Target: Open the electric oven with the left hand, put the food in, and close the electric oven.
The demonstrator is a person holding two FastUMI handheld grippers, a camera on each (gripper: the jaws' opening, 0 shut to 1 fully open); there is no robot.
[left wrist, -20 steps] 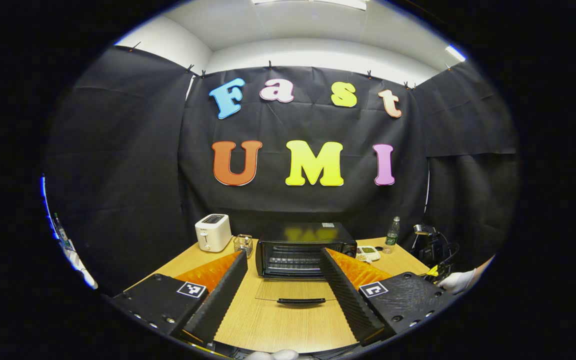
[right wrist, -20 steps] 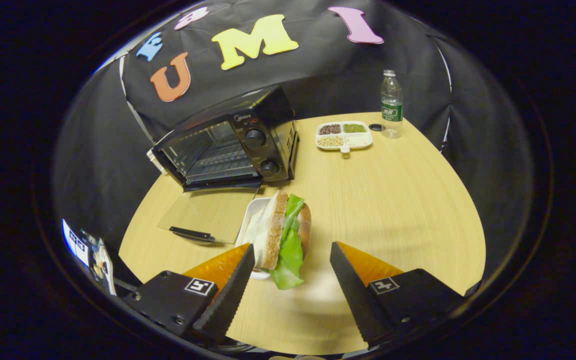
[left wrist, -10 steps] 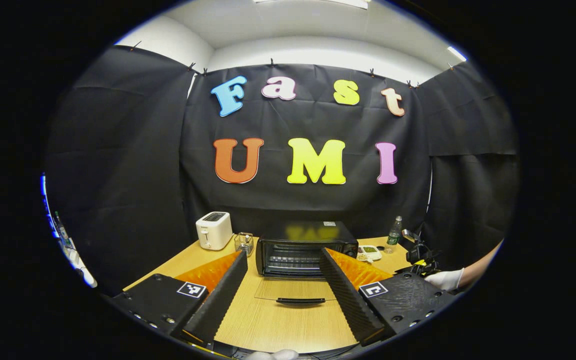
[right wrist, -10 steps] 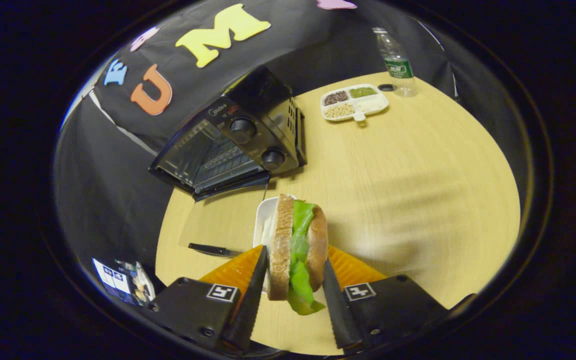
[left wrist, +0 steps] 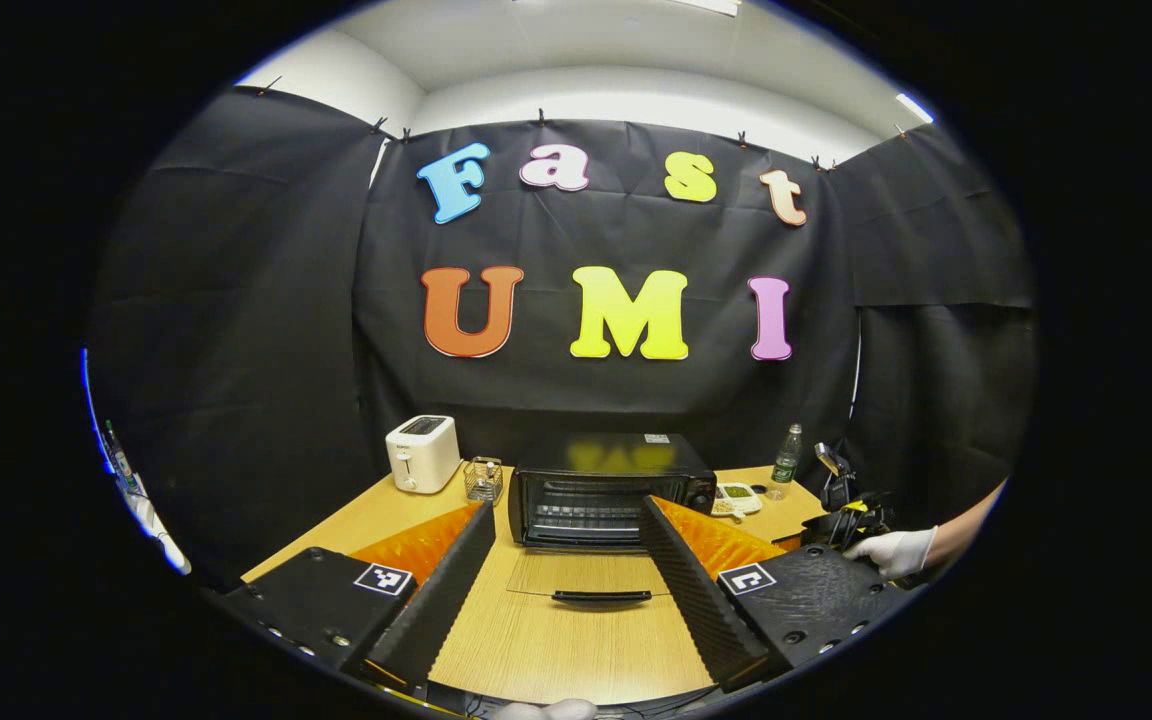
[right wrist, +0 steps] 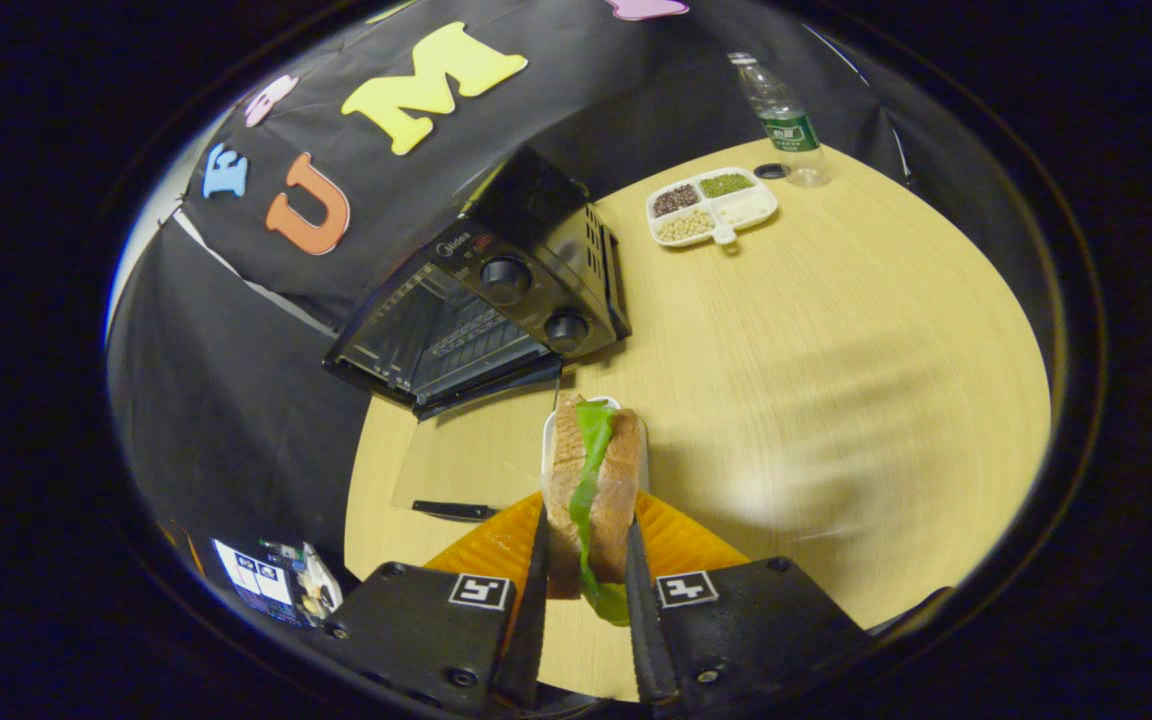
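Your right gripper (right wrist: 581,590) clamps the sandwich (right wrist: 591,490); squeeze harder and lettuce slips out before the oven (right wrist: 481,305). Left gripper (left wrist: 561,590) gapes empty.

The table (right wrist: 836,330) at right of the right gripper view is pale wood-grain, smooth and matt. The oven (right wrist: 496,300) has a glossy black shell (its top mirrors the wall) and a clear glass door (left wrist: 586,577). Rough brown bread and shiny green lettuce make the sandwich (right wrist: 591,480)

Black cloth walls (left wrist: 236,330), white ceiling (left wrist: 626,50), ceiling light (left wrist: 911,105), wooden table (right wrist: 836,380).
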